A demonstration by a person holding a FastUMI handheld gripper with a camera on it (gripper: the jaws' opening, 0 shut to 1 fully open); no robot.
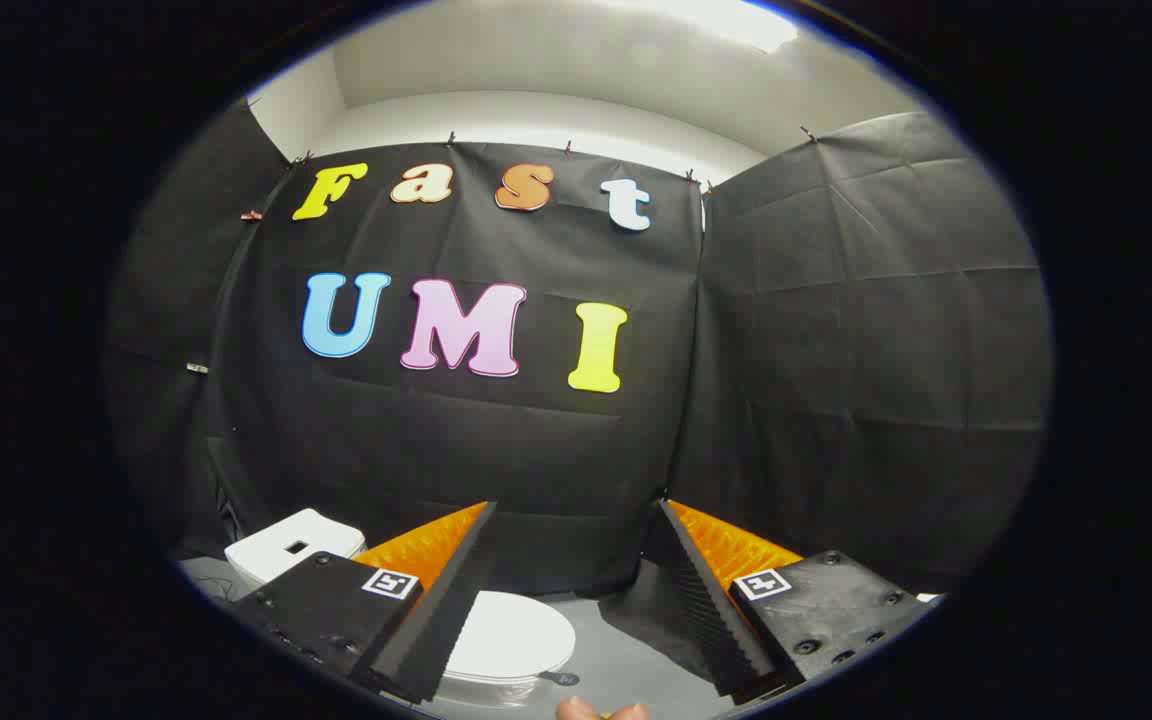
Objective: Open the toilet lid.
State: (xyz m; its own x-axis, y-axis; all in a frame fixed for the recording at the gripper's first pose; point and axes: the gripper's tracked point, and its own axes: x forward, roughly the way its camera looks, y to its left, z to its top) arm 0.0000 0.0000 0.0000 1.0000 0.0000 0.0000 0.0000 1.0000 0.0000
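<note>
Below the gripper [576,560], on the grey floor [626,660], sits the white toilet, its lid [511,632] down and closed, partly hidden behind the left finger [436,610]. Its white tank [286,548] stands further left. Both fingers are spread wide apart, gripping nothing; each black mount bears a square black-and-white marker [391,583]. A fingertip [586,710] peeks in nearest the camera.

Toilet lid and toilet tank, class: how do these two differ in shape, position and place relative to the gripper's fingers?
The toilet lid is rounded and lies flat and closed; the toilet tank is boxy and stands higher behind it. The lid sits between the open gripper fingers, partly hidden by one finger; the tank lies outside that finger. Both are white.
</note>
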